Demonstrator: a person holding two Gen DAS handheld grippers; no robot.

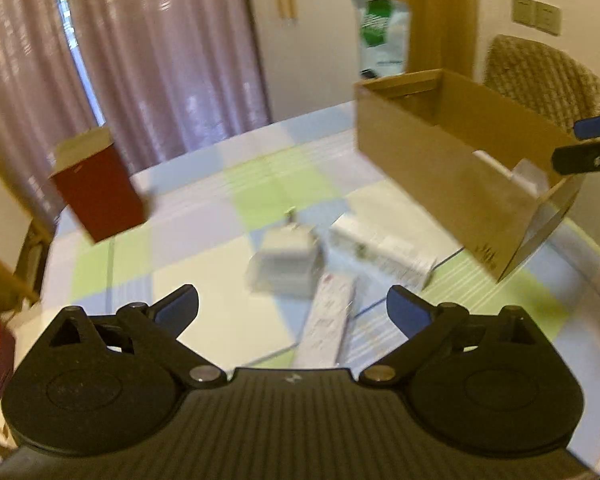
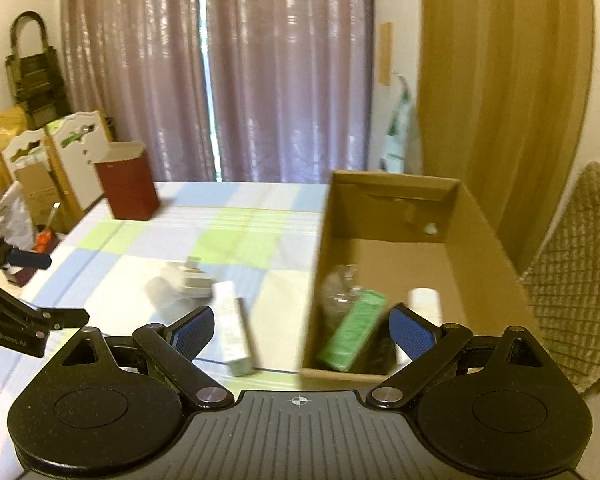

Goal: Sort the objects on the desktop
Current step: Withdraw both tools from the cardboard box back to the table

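My left gripper (image 1: 292, 310) hangs open above the checked tablecloth (image 1: 204, 248), empty. Just ahead of it lie a small white box (image 1: 286, 262), a long white printed box (image 1: 384, 254) and a flat white carton (image 1: 328, 322), all blurred. My right gripper (image 2: 300, 330) is open and empty near the front corner of the big cardboard box (image 2: 476, 240). In that box lie a green carton (image 2: 352, 330), a clear plastic bottle (image 2: 340, 284) and a white tube (image 2: 426, 300). A white carton (image 2: 232, 326) and a white box (image 2: 188, 278) lie on the cloth left of it.
A dark red open box (image 1: 100, 192) (image 2: 128, 188) stands at the far left of the table. Beside the table on the right is a woven chair (image 2: 576, 288) (image 1: 540, 76). The other gripper's fingers (image 1: 592, 144) (image 2: 32, 308) show at each view's edge. Curtains hang behind.
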